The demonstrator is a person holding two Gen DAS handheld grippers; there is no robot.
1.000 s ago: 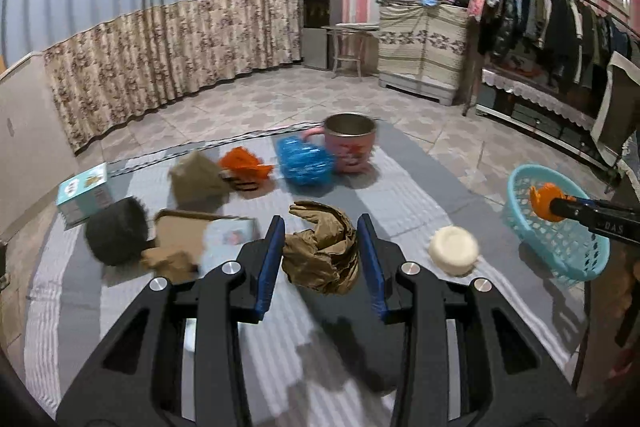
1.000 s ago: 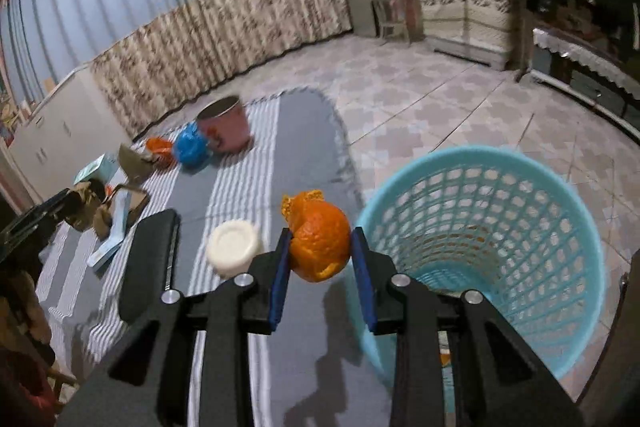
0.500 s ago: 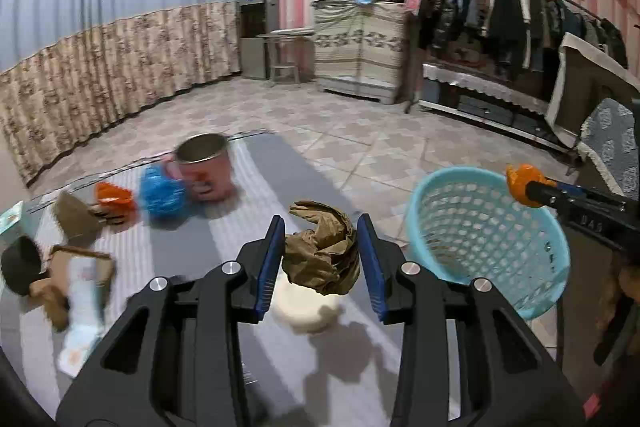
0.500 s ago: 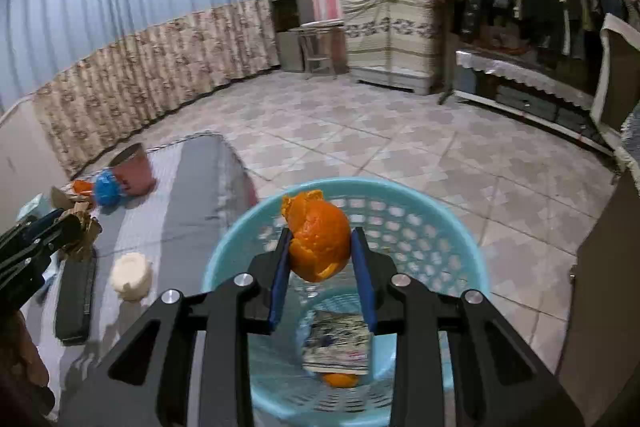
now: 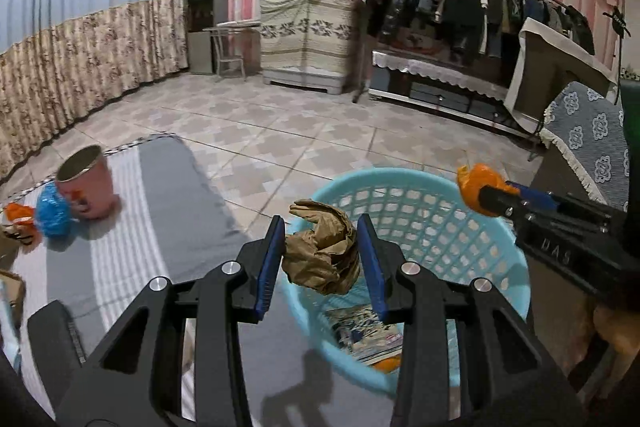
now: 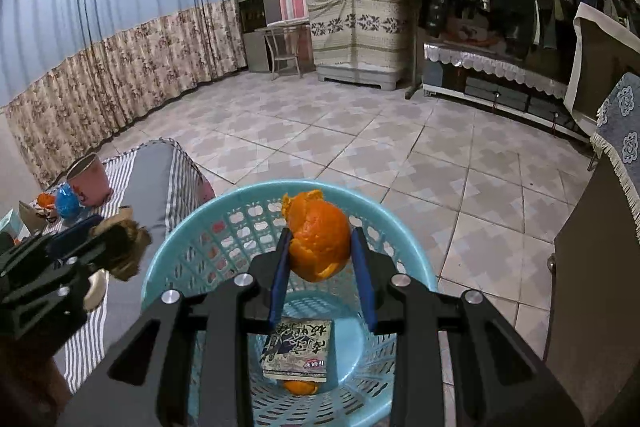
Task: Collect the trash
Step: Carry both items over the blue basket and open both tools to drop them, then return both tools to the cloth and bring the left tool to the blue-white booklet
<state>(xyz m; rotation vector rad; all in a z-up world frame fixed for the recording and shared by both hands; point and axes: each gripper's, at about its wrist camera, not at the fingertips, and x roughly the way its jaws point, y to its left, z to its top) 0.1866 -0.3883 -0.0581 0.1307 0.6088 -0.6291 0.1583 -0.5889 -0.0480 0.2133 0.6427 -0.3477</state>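
My left gripper [image 5: 321,259] is shut on a crumpled brown paper wad [image 5: 322,251] and hangs over the near left rim of the light-blue plastic basket [image 5: 424,227]. My right gripper [image 6: 321,247] is shut on an orange peel [image 6: 319,235] and is held above the basket's [image 6: 192,239] open mouth. From the left wrist view the peel [image 5: 476,183] and the right gripper show over the basket's right rim. From the right wrist view the left gripper [image 6: 116,239] with the wad sits at the basket's left rim. A printed packet [image 6: 298,351] and an orange scrap [image 6: 298,387] lie in the basket's bottom.
The basket stands beside the end of a grey striped cloth-covered table [image 5: 132,227]. On the cloth sit a pink metal cup [image 5: 85,183], a blue plastic wad [image 5: 50,213], an orange scrap [image 5: 18,213] and a white round lid [image 6: 96,289]. Tiled floor [image 6: 360,147] lies beyond.
Both grippers swung right from over the table to the basket, each keeping hold of its item. The right one now hangs over the basket's middle, the left over its rim.
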